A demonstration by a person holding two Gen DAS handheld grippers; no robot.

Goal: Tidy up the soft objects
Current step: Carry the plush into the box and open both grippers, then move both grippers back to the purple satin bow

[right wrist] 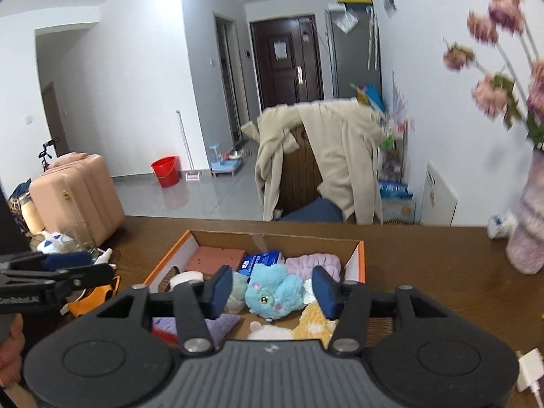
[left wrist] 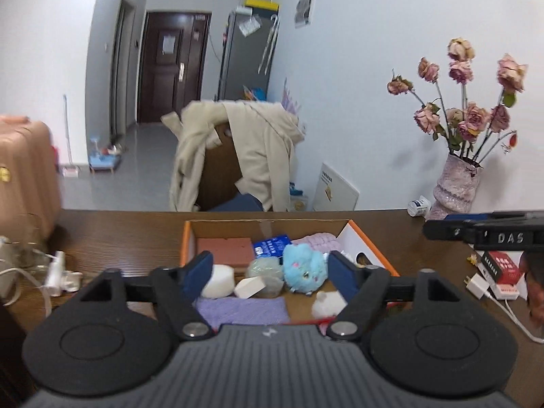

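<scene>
An orange-rimmed cardboard box [left wrist: 369, 238] [right wrist: 361, 255] sits on the brown table. It holds a blue plush toy [left wrist: 303, 267] [right wrist: 273, 290], a pink towel [left wrist: 316, 239] [right wrist: 314, 263], a purple cloth [left wrist: 241, 309] [right wrist: 221, 324], a white sponge roll [left wrist: 221, 280], a brick-red block [left wrist: 226, 250] [right wrist: 214, 258], a white plush [left wrist: 328, 302] [right wrist: 268, 331] and a yellow plush [right wrist: 314, 323]. My left gripper [left wrist: 270, 273] is open and empty above the box's near edge. My right gripper [right wrist: 272, 292] is open and empty, with the blue plush seen between its fingers.
A vase of dried roses [left wrist: 455, 183] [right wrist: 528, 231] stands on the table at the right. Chargers and a red box [left wrist: 501, 268] lie right of the box, cables and a white bottle [left wrist: 56, 272] left. A chair with a beige coat [left wrist: 238, 156] stands behind the table.
</scene>
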